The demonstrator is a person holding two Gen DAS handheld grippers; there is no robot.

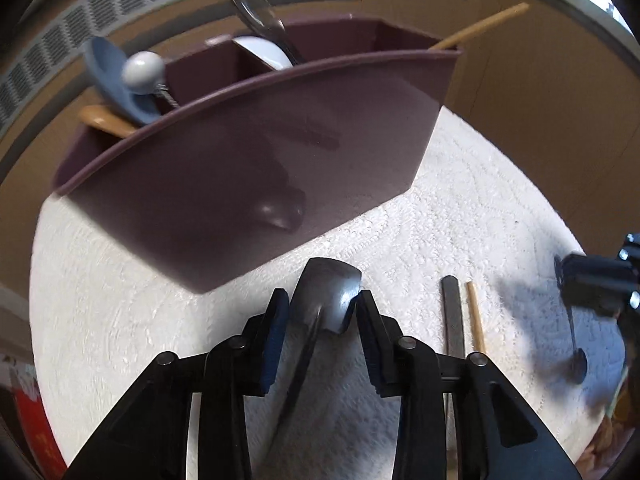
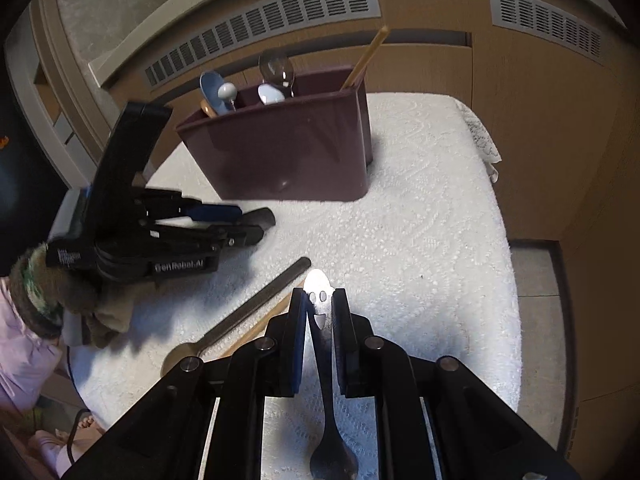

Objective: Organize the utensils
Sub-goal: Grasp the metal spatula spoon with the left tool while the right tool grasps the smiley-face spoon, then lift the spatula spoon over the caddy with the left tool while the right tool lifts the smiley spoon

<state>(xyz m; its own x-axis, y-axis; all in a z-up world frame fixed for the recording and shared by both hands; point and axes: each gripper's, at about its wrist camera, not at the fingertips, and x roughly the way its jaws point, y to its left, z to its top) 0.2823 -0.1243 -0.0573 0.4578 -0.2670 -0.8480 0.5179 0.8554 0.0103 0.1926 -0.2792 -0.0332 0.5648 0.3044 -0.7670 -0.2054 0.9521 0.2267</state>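
My left tongs (image 1: 322, 308) are closed on the wide flat end of a dark metal utensil (image 1: 320, 304), its pads (image 1: 276, 336) pressing both edges while the stem runs back under them. In front stands the maroon utensil caddy (image 1: 248, 160) on the white textured cloth of the desk (image 1: 460, 220). Its left compartment holds a blue spoon (image 1: 108, 76), a white-knobbed tool (image 1: 142, 70) and a wooden spoon (image 1: 104, 120); the middle one holds a white spoon (image 1: 264, 52) and a metal spoon (image 1: 256, 8); a chopstick (image 1: 480, 26) leans out of the right one.

My right tongs (image 2: 320, 304) grip the handle of a small metal spoon (image 2: 332, 452), bowl end toward the camera, the handle tip bright with glare. Just left of them on the cloth lie a flat-handled metal spoon (image 2: 240, 312) and a wooden stick (image 2: 268, 320), side by side
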